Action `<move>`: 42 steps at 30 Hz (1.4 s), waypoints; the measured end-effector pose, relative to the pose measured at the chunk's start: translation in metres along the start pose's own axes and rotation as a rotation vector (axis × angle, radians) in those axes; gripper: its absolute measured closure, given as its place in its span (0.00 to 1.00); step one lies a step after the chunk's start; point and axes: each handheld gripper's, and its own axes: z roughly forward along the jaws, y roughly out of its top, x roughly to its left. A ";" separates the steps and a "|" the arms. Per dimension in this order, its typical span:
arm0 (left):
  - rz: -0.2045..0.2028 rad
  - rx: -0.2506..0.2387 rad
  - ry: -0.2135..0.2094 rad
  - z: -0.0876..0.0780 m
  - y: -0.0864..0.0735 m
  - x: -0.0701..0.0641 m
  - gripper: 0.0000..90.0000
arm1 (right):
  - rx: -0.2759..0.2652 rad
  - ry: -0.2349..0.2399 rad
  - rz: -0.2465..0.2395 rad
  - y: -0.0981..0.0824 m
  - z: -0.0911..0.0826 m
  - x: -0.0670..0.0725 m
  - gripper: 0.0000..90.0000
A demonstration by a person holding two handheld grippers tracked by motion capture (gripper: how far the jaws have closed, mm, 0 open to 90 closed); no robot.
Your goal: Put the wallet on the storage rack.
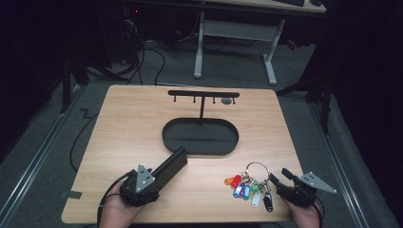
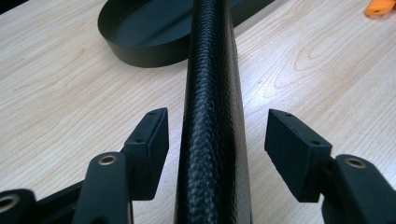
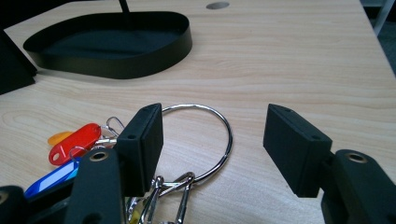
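A long black textured case [image 1: 170, 166] lies on the wooden table, pointing toward the oval tray. My left gripper [image 1: 151, 183] straddles its near end; in the left gripper view the case [image 2: 212, 116] runs up between the two pads [image 2: 149, 140] with a gap on each side, so this gripper [image 2: 217, 126] is open. A steel key ring [image 1: 256, 168] with several coloured tags [image 1: 247, 190] lies at the front right. My right gripper [image 1: 279, 175] stands open just right of it. In the right gripper view the ring [image 3: 229, 135] lies flat on the table between the jaws [image 3: 215, 126], untouched.
A black oval tray [image 1: 164, 137] sits mid-table, with a T-shaped hook stand [image 1: 203, 93] rising from its far side. A small grey disc [image 1: 226, 100] is set in the tabletop behind it. Beyond the table stand a white desk frame [image 1: 271, 61] and cables on the floor.
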 end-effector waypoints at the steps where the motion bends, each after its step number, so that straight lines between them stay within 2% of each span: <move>1: 0.011 0.008 0.000 0.000 0.001 0.000 0.45 | -0.003 -0.003 0.000 0.000 -0.001 0.000 0.42; 5: 0.063 0.064 -0.001 0.003 0.006 0.000 0.47 | -0.005 -0.008 0.003 0.000 -0.003 0.000 0.43; 10: 0.103 0.118 -0.009 0.003 0.016 0.003 0.47 | -0.010 -0.013 0.006 0.001 -0.002 -0.001 0.43; 12: 0.109 0.135 -0.010 0.003 0.020 0.004 0.47 | -0.011 -0.010 0.007 0.002 -0.001 -0.001 0.43; 14: 0.109 0.173 -0.029 0.005 0.024 0.005 0.46 | -0.004 -0.005 0.004 0.002 0.001 0.000 0.43; 17: 0.140 0.229 -0.027 0.008 0.032 0.001 0.44 | 0.003 0.001 -0.007 0.001 0.002 0.002 0.43; 20: 0.153 0.252 -0.034 0.009 0.036 0.001 0.45 | 0.000 0.002 -0.007 0.001 0.002 0.001 0.43; 21: 0.145 0.275 -0.048 0.010 0.039 0.002 0.45 | 0.004 -0.001 0.005 0.001 0.002 0.001 0.43; 24: 0.152 0.291 -0.045 0.011 0.044 0.004 0.45 | 0.005 0.001 0.004 0.001 0.002 0.001 0.43; 27: 0.138 0.331 -0.065 0.013 0.052 0.008 0.46 | 0.005 0.002 -0.001 0.001 0.002 0.002 0.43; 29: 0.133 0.337 -0.073 0.013 0.054 0.010 0.47 | 0.007 0.002 -0.004 0.000 0.002 0.002 0.43; 35: 0.075 0.404 -0.134 0.019 0.065 0.025 0.52 | 0.010 0.007 -0.005 0.000 0.002 0.002 0.42; 39: 0.069 0.430 -0.153 0.022 0.070 0.027 0.56 | 0.011 0.008 -0.005 -0.001 0.002 0.002 0.42; 42: 0.091 0.458 -0.161 0.025 0.073 0.023 0.62 | 0.012 0.008 -0.005 -0.001 0.002 0.001 0.43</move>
